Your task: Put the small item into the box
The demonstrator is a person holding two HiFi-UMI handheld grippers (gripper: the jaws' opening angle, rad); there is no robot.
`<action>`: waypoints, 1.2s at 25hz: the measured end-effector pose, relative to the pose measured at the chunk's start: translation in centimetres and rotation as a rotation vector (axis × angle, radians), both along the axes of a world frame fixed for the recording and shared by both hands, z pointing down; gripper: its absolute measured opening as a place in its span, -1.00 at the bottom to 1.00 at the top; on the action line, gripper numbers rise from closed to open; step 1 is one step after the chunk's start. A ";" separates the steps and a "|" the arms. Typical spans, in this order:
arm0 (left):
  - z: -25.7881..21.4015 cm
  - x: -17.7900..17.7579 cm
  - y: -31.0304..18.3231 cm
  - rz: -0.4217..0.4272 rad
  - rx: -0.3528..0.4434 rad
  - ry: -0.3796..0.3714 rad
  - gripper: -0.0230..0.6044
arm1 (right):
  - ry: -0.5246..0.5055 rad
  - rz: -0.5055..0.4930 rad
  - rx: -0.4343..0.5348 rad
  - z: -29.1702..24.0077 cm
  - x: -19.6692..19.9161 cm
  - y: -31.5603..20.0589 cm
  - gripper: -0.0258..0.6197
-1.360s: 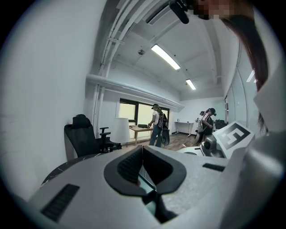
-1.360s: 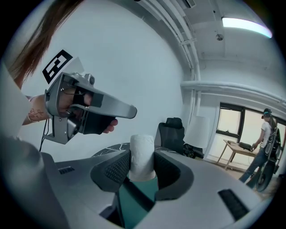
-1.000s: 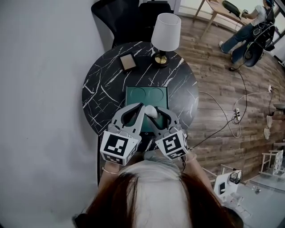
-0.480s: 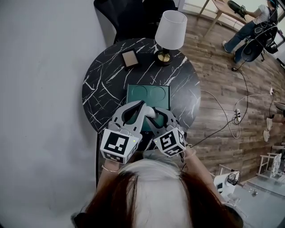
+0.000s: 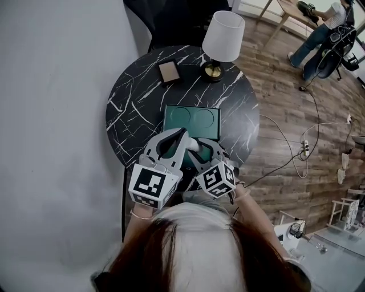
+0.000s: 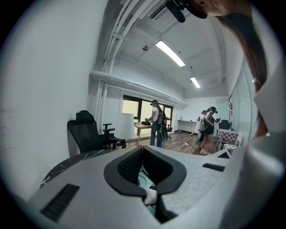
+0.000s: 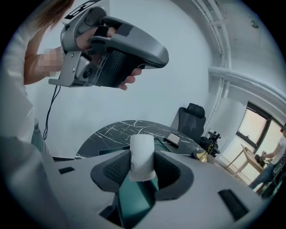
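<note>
A dark green box (image 5: pixel 192 108) with two round recesses lies open on the round black marble table (image 5: pixel 131 108). My right gripper (image 5: pixel 199 149) is shut on a small white roll-shaped item (image 5: pixel 195 145), held just over the box's near edge. In the right gripper view the white item (image 7: pixel 142 156) stands upright between the pads of the right gripper (image 7: pixel 142 164), with the green box (image 7: pixel 134 201) below. My left gripper (image 5: pixel 183 134) hovers close beside it on the left, tips together and nothing in them. The left gripper (image 6: pixel 142 150) looks shut in its own view.
A white-shaded lamp (image 5: pixel 221 40) and a small brown box (image 5: pixel 169 72) stand at the table's far side. A black chair (image 5: pixel 171 17) is behind the table. A grey wall runs along the left. Cables (image 5: pixel 302 148) lie on the wood floor at right, people (image 5: pixel 322 34) beyond.
The head view has shifted a little. Both grippers stay close together at the box's near edge; the right one, still holding the white item, has edged slightly back toward me.
</note>
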State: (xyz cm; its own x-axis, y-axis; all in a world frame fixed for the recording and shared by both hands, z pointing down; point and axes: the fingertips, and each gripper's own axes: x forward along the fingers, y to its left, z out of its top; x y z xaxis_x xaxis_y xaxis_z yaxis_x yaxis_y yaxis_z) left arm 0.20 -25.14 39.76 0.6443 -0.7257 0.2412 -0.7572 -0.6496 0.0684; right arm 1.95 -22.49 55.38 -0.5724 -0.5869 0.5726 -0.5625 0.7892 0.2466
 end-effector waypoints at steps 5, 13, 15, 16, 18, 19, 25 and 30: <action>0.2 -0.1 0.1 -0.007 -0.009 -0.002 -0.90 | 0.032 -0.027 -0.017 1.4 -0.2 0.2 -0.36; 0.2 -0.5 0.2 -0.025 -0.011 -0.006 -0.90 | 0.084 -0.066 -0.041 3.4 -0.4 0.6 -0.36; 0.2 -0.6 0.3 -0.029 -0.013 -0.009 -0.90 | 0.096 -0.073 -0.048 3.9 -0.4 0.7 -0.36; 0.2 -0.6 0.4 -0.030 -0.014 -0.010 -0.90 | 0.102 -0.077 -0.053 4.1 -0.4 0.7 -0.36; 0.2 -0.7 0.5 -0.031 -0.014 -0.013 -0.90 | 0.115 -0.083 -0.062 4.7 -0.4 0.8 -0.36; 0.2 -0.7 0.5 -0.032 -0.013 -0.013 -0.90 | 0.122 -0.087 -0.066 5.0 -0.4 0.9 -0.36; 0.4 -0.9 0.7 -0.034 -0.016 -0.010 -0.90 | 0.178 -0.113 -0.090 7.0 -0.7 1.1 -0.36; 0.4 -1.0 1.0 -0.034 -0.019 -0.012 -0.90 | 0.230 -0.127 -0.127 8.9 -0.6 1.0 -0.36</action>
